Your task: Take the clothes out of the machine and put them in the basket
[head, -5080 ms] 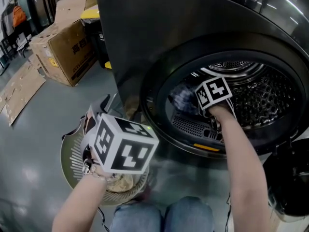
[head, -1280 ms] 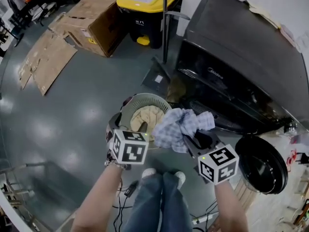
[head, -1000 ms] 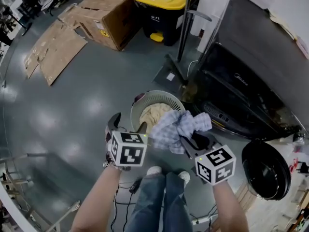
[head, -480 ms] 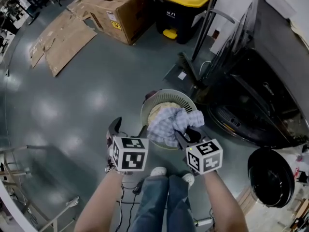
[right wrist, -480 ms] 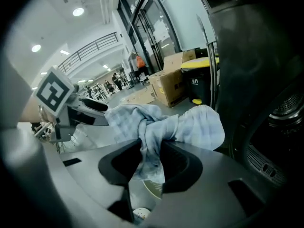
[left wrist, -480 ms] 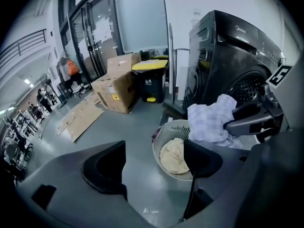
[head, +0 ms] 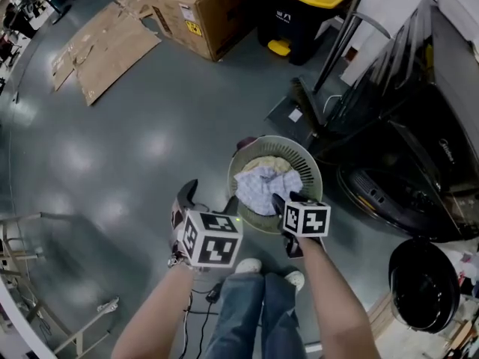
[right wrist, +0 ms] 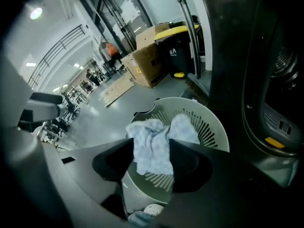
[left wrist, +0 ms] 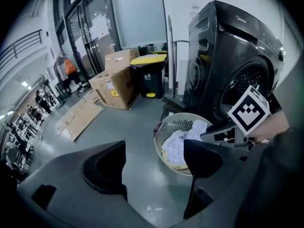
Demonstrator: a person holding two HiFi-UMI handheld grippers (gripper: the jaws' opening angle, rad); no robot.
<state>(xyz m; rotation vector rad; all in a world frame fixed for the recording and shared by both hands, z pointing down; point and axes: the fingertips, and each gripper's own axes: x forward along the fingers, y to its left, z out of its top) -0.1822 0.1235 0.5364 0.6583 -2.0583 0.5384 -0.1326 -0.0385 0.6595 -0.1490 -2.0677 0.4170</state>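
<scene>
Blue-and-white checked cloth (right wrist: 152, 146), soft, light and limp, sits in the round pale slotted plastic basket (right wrist: 211, 127) between my right fingers (right wrist: 192, 163), which have just been opening off it; any bunched fold suits pinching, and my left fingers (left wrist: 202, 156) gape empty.
</scene>
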